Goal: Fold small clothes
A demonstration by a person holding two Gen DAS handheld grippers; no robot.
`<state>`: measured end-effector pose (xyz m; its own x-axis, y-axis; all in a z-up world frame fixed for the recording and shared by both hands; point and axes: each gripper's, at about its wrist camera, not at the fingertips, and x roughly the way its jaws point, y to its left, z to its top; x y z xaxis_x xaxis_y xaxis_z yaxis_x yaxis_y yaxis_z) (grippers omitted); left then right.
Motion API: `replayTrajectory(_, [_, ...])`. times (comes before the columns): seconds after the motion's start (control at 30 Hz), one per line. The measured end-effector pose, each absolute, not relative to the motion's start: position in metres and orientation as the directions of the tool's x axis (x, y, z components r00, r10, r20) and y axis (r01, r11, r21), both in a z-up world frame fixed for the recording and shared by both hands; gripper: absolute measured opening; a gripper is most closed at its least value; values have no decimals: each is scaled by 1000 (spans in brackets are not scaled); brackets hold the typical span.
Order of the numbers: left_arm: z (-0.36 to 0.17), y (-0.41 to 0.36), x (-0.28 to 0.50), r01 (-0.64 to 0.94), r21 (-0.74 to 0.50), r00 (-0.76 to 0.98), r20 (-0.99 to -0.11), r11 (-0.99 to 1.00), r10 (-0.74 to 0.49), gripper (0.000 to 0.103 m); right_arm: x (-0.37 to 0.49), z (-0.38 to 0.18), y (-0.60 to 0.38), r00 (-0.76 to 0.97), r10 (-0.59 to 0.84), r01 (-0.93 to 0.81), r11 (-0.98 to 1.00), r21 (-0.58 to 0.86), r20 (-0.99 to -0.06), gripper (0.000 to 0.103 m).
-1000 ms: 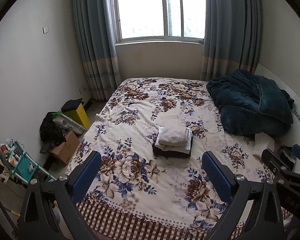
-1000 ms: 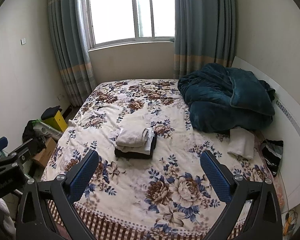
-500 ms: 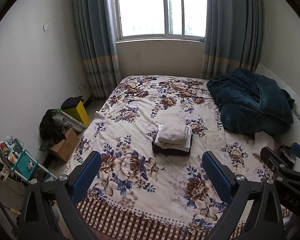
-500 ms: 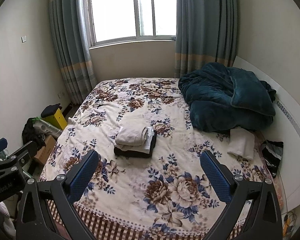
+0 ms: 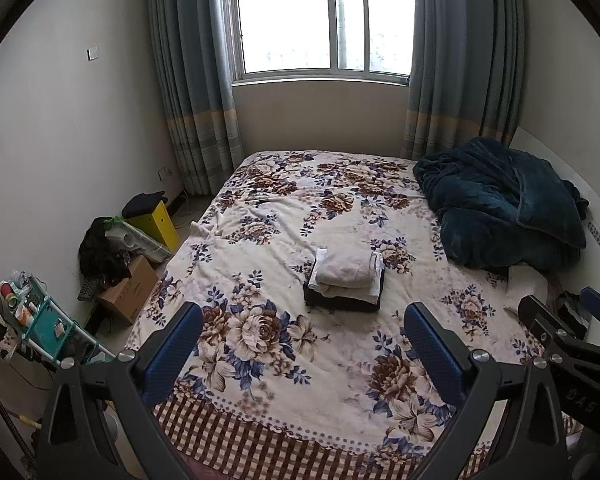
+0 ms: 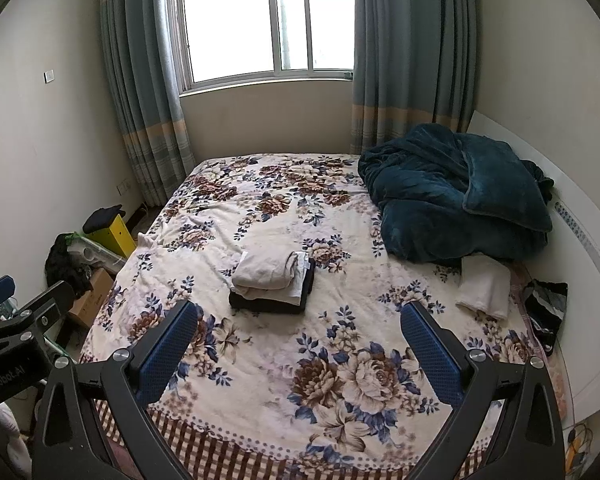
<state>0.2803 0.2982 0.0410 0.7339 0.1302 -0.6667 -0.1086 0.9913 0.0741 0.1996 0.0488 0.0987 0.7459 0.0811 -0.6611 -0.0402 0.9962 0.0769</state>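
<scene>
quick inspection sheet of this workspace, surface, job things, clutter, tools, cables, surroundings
surface: bed under a floral cover, lightly wrinkled toward its left edge.
job's things: stack of folded clothes mid-bed, cream and white pieces on a dark one; folded white cloth near the headboard side.
clutter: teal blanket heaped at the right; dark striped garment at the bed's right edge.
grippers: left tool open, empty; right tool open, empty; both held back from the stack.
cables: nothing seen on the bed.
surroundings: window with curtains; cardboard box, yellow box and teal rack on the floor at left.
</scene>
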Motion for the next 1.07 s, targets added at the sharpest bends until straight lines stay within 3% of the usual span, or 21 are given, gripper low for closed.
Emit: replayTrajectory(1.07, [44,303,278,-119,79,746,-651,990,142,103,194,84,46,743,86,-55,996,67,-664,103])
